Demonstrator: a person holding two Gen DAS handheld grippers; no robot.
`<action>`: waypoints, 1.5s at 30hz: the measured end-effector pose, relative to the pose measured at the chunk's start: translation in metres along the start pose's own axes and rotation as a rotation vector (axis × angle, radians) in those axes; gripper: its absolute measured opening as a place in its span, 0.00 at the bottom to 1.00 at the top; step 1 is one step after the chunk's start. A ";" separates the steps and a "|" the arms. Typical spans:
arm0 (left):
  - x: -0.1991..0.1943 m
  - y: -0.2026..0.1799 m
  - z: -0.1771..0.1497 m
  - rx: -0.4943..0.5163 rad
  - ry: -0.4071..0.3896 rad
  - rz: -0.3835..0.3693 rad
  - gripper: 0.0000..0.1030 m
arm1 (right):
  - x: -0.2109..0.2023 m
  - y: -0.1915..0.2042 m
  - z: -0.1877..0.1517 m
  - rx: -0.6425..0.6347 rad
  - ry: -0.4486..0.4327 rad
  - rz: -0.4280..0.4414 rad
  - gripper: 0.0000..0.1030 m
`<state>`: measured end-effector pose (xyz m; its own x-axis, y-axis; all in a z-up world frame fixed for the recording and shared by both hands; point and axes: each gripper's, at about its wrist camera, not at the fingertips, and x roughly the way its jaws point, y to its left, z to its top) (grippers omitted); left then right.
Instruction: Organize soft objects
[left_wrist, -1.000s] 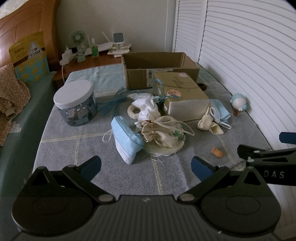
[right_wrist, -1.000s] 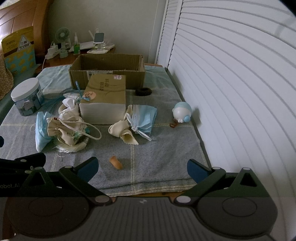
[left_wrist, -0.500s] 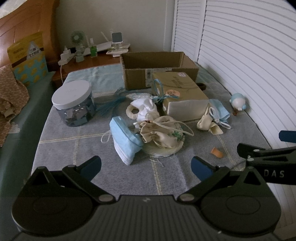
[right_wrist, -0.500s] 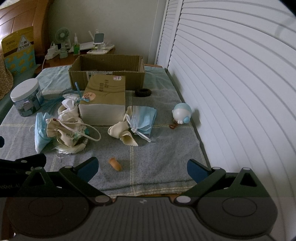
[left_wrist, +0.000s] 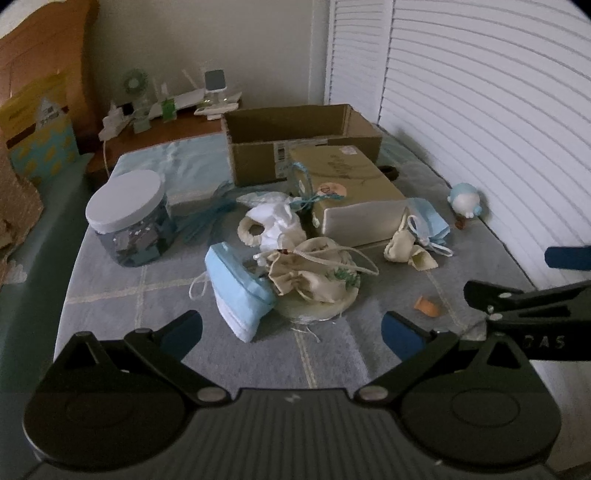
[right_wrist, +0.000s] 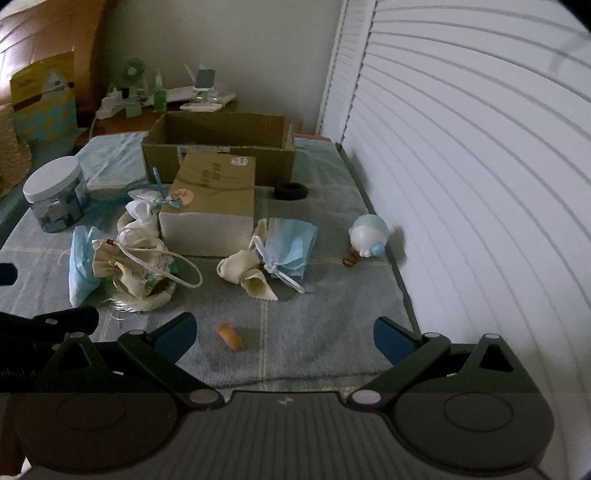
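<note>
While both grippers are held low above the near edge of a grey checked cloth (right_wrist: 314, 332), nothing is gripped by either: the left gripper (left_wrist: 291, 328) is spread wide with its blue-tipped fingers apart, and the right gripper (right_wrist: 284, 334) is spread equally wide and empty. The soft objects are scattered across the middle of the cloth. A stack of blue face masks (left_wrist: 236, 291) is seen leaning against a beige drawstring pouch (left_wrist: 314, 273), which is rested on a round pale pad. Just behind them a white cloth bundle (left_wrist: 277, 221) is found beside a closed tan box (left_wrist: 351, 195). To the right of that box, a small cream pouch (right_wrist: 240, 267) is placed touching another blue face mask (right_wrist: 291, 245). A small orange piece (right_wrist: 229, 334) is located alone near the right gripper. An open cardboard box (right_wrist: 221, 144) is set at the back, a white-lidded jar (left_wrist: 129, 218) at the left, and a blue-and-white toy (right_wrist: 369, 236) by the slatted doors at the right
</note>
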<state>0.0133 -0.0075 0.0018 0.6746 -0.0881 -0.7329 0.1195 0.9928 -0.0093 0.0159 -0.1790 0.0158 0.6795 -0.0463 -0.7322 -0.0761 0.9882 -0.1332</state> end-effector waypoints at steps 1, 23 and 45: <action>0.002 0.001 0.000 0.008 0.000 -0.001 0.99 | 0.001 0.000 -0.001 -0.006 -0.001 0.008 1.00; 0.074 0.026 -0.018 0.037 0.133 -0.051 1.00 | 0.068 0.000 -0.025 -0.070 0.088 0.181 1.00; 0.066 0.053 -0.013 0.238 0.022 -0.093 0.99 | 0.078 0.001 -0.035 -0.108 0.017 0.216 1.00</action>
<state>0.0546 0.0400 -0.0566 0.6372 -0.1737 -0.7509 0.3503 0.9331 0.0814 0.0427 -0.1870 -0.0647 0.6270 0.1608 -0.7622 -0.2966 0.9541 -0.0426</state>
